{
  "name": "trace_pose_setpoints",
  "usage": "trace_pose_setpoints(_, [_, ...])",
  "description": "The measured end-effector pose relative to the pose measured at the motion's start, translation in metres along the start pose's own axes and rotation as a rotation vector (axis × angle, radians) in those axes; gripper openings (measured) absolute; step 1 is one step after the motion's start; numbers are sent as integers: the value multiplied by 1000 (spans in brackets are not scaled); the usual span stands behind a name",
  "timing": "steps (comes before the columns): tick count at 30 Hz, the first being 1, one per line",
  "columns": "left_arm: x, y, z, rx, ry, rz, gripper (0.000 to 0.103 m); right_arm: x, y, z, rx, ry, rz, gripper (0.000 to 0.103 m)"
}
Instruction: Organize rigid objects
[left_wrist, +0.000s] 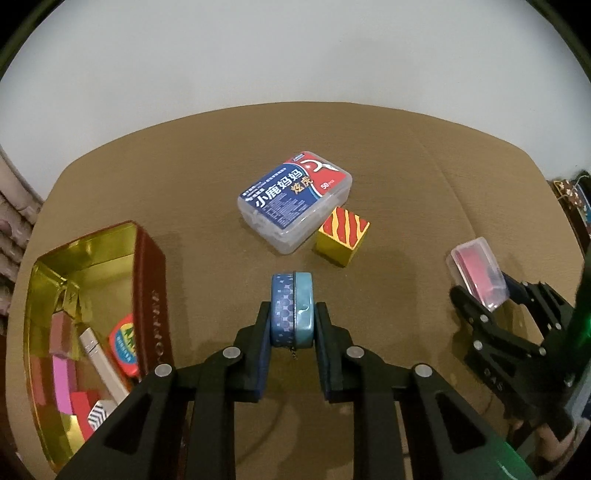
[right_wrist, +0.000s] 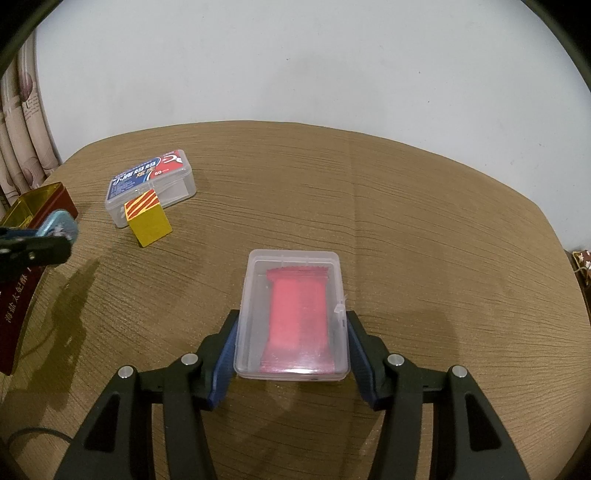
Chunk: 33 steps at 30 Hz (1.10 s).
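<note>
Left gripper (left_wrist: 292, 317) clamped on blue round tin (left_wrist: 292, 308), near open gold box (left_wrist: 88, 258) at left. Right gripper (right_wrist: 291, 332) clamped on clear case (right_wrist: 291, 314).

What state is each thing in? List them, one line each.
Left gripper: shut on the blue round tin, held on edge.
Right gripper: shut on the clear case, lid closed, red packet inside.
Gold tin box: open, partly filled.
Floss box: closed, flat on table.
Yellow block: loose, against the floss box.
</note>
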<state>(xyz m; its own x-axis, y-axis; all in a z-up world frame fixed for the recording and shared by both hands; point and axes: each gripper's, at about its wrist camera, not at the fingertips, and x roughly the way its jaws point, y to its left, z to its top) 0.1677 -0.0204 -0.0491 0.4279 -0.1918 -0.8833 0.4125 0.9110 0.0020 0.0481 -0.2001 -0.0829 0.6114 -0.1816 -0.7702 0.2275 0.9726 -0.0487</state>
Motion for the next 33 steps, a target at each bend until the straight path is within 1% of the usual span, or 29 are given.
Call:
trace_pose_setpoints(7, [-23,10,-7,-16,-16,14,19,0,0,0,0,0,-1,55])
trace_pose_setpoints(11, [-41,22,-12,-42,-21,13,19,-1,-1,0,0,0,0,55])
trace_pose_setpoints(15, [-55,37,-15,-51,-24,30,19,-1,-2,0,1,0,0,55])
trace_pose_setpoints(18, [-65,47,-17,-52,-39,67,19,-1,-2,0,1,0,0,55])
trace_pose_setpoints(25, [-81,79,-24,-92,-46,112,19,-1,-2,-1,1,0,-1,55])
trace_pose_setpoints(33, [-79,104,-35,-121,-40,162,19,-2,-4,-1,1,0,0,55])
